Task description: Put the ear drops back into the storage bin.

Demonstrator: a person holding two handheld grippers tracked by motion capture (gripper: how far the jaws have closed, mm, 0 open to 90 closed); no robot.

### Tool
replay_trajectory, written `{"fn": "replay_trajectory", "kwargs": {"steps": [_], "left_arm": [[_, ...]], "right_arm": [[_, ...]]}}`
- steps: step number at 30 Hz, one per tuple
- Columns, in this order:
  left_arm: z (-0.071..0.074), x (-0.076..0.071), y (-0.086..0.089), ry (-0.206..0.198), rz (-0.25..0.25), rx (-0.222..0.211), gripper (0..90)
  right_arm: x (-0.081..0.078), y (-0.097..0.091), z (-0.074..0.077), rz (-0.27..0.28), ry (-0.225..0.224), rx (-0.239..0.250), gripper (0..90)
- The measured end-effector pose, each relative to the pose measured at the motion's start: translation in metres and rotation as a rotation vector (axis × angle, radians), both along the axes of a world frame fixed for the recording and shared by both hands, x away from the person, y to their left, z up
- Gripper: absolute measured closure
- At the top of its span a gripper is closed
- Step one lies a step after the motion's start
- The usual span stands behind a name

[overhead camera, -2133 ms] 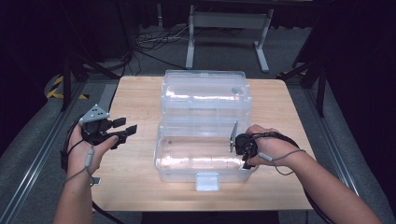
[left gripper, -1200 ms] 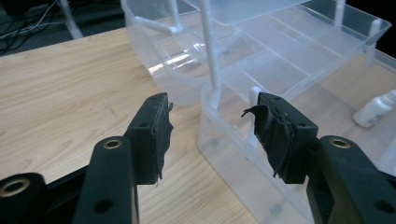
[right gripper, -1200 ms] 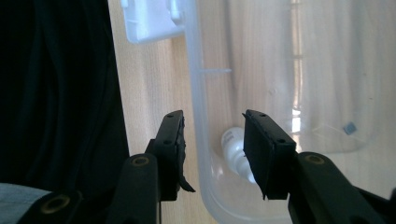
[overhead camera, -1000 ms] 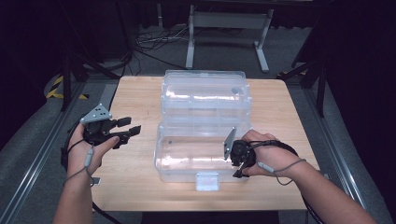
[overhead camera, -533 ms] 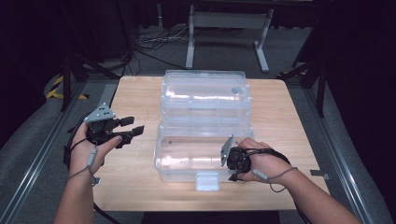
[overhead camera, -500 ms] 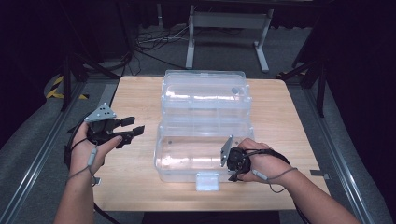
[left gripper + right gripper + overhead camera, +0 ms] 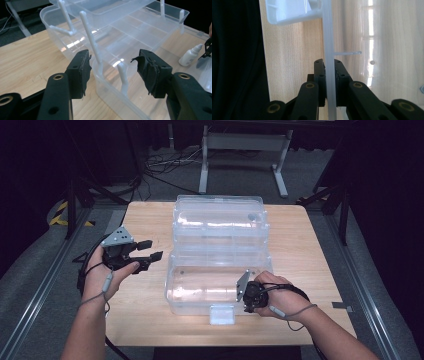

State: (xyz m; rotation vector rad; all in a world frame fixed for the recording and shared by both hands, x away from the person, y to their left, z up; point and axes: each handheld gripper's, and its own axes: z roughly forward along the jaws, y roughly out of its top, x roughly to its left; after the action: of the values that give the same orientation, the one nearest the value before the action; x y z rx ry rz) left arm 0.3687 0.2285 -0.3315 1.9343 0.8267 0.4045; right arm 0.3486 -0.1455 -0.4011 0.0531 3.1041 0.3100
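A clear plastic organiser box [image 7: 220, 220] stands open in the middle of the wooden table [image 7: 310, 245], its trays stepped up toward the back. My right gripper [image 7: 246, 308] is at the box's front right edge, beside the pale latch [image 7: 222, 314]. In the right gripper view its jaws [image 7: 329, 67] have just been closing and now pinch the thin clear rim [image 7: 327, 37]. My left gripper [image 7: 152, 250] hovers open just left of the box. Its jaws [image 7: 111, 65] stand wide apart with nothing held, facing the box's white hinge arms [image 7: 91, 40].
A small white bottle [image 7: 190, 53] lies in the box's lower part, near the right gripper's side. A metal stand [image 7: 245, 150] and cables [image 7: 160, 167] sit on the floor behind the table. Bare wood lies on both sides of the box.
My right hand has sunk and slid leftward along the box's front edge, and its jaws have shut onto the rim. The left gripper has hardly moved.
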Motion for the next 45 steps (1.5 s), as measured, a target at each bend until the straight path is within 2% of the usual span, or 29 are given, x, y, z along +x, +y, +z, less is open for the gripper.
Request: {"fn": "replay_trajectory", "kwargs": {"steps": [8, 11, 18, 29, 32, 34, 38, 41, 45], "left_arm": [[0.011, 0.009, -0.01, -0.013, -0.035, 0.004, 42.9], [0.017, 0.014, -0.017, -0.017, -0.065, -0.007, 43.0], [0.027, 0.028, -0.033, -0.046, -0.118, 0.009, 42.9], [0.037, 0.048, -0.056, -0.062, -0.223, -0.022, 43.2], [0.039, 0.054, -0.063, -0.057, -0.266, -0.054, 43.4], [0.04, 0.058, -0.068, -0.052, -0.278, -0.068, 43.7], [0.04, 0.064, -0.074, -0.052, -0.283, -0.055, 44.8], [0.041, 0.072, -0.083, -0.037, -0.306, -0.066, 45.0], [0.041, 0.077, -0.093, -0.039, -0.326, -0.052, 46.2]], "right_arm": [[0.0, -0.002, -0.001, -0.017, 0.004, 0.017, 83.5], [0.0, -0.002, -0.001, -0.033, 0.01, 0.023, 83.4], [0.0, -0.003, -0.001, -0.04, 0.011, 0.033, 83.1], [0.0, -0.004, -0.001, -0.046, 0.018, 0.037, 83.0], [0.0, -0.004, -0.001, -0.047, 0.02, 0.04, 83.0], [0.001, -0.004, -0.001, -0.044, 0.021, 0.042, 82.9], [0.001, -0.004, -0.001, -0.043, 0.023, 0.042, 82.9], [0.001, -0.005, -0.001, -0.04, 0.019, 0.04, 82.9], [0.001, -0.005, -0.001, -0.043, 0.021, 0.045, 82.9]]}}
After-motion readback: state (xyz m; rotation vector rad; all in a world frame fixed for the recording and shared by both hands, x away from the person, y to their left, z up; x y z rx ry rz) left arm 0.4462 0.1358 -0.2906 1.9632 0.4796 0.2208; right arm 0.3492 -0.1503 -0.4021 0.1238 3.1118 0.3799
